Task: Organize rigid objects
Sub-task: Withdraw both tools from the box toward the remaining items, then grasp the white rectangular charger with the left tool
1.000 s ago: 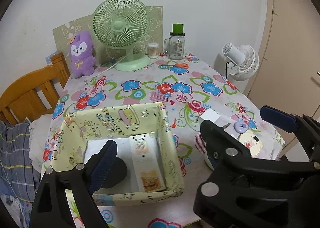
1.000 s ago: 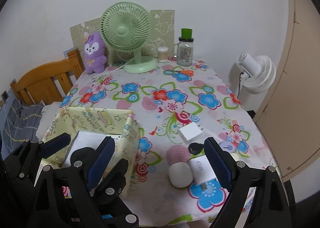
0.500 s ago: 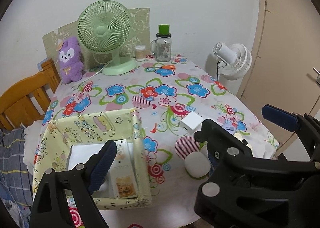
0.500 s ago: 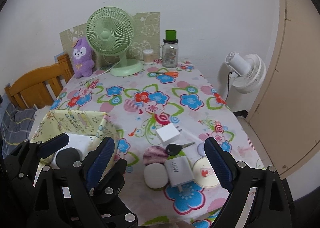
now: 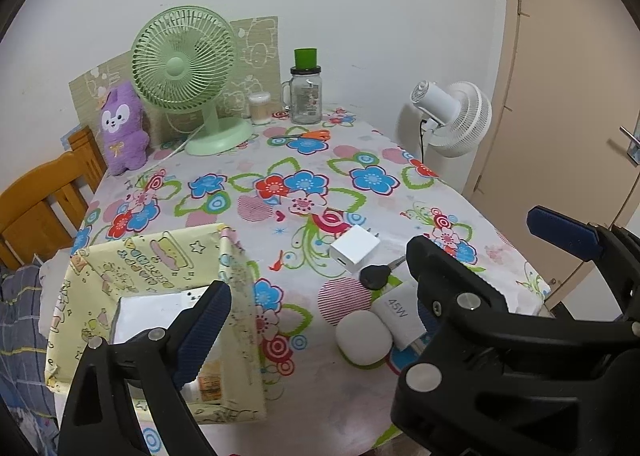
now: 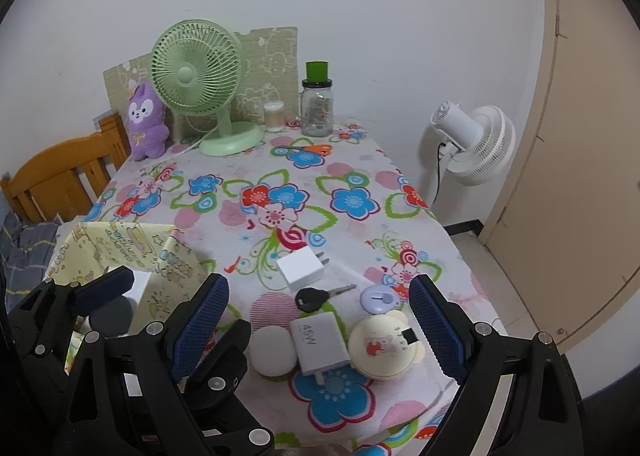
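My right gripper [image 6: 320, 332] hangs over the near edge of the table [image 6: 360, 159], jaws spread wide and grasping nothing. Between its pads lie three items: a round white puck [image 6: 273, 351] at 9 o'clock, a white charger [image 6: 323, 344] in the centre marked "45W", and a cream bear-shaped case [image 6: 385, 348] at 3 o'clock with a small cartoon print whose characters are too small to read. Just beyond, at 12 o'clock, lie a black-headed key [image 6: 316, 298], a white plug adapter [image 6: 301, 267] and a lilac disc [image 6: 379, 299].

My left gripper [image 5: 360, 268] is likewise released and empty, one pad over the yellow patterned box [image 5: 168, 256] at 9 o'clock. The box's print carries lettering, seemingly upside down and not legible. Inside it lies a flat white item [image 5: 160, 308] with an orange label [image 5: 210, 382], text unreadable.
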The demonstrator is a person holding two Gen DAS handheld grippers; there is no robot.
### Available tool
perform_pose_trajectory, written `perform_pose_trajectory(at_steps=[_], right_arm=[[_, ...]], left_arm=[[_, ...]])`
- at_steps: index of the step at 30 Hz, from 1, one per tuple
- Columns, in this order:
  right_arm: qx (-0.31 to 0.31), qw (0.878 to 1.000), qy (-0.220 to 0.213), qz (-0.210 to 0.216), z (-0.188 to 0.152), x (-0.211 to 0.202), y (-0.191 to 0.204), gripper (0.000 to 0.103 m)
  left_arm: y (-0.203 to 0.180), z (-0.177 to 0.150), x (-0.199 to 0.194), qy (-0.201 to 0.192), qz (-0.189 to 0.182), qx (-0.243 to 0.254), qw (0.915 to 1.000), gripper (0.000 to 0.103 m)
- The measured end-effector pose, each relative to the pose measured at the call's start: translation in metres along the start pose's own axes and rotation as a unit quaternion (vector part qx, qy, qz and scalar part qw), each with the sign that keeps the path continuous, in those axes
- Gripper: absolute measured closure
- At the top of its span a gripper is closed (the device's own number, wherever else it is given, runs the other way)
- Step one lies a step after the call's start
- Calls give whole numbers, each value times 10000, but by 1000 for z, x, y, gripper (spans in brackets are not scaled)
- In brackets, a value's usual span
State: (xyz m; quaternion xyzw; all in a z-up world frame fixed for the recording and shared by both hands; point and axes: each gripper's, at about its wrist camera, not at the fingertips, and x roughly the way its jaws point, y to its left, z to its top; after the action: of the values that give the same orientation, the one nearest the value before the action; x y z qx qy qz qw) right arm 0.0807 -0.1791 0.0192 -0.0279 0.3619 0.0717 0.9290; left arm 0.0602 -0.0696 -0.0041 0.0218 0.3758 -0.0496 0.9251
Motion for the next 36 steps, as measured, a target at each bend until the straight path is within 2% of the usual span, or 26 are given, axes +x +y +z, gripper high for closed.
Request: perform_pose_trajectory(at_steps=[21,33,36], right_arm=[[-83,9999,-13,-134,-15,20,-38,9],[-109,9998,78,-150,-30,44,-54,10],[-115,9997,115,-178,-35,50,-57,10]], left_arm=[[-34,-9,35,171,-232,-51,9996,2],[-45,-21,57,199,-70,34,9998,2],[-47,-25,64,280,-147,35,9995,2]])
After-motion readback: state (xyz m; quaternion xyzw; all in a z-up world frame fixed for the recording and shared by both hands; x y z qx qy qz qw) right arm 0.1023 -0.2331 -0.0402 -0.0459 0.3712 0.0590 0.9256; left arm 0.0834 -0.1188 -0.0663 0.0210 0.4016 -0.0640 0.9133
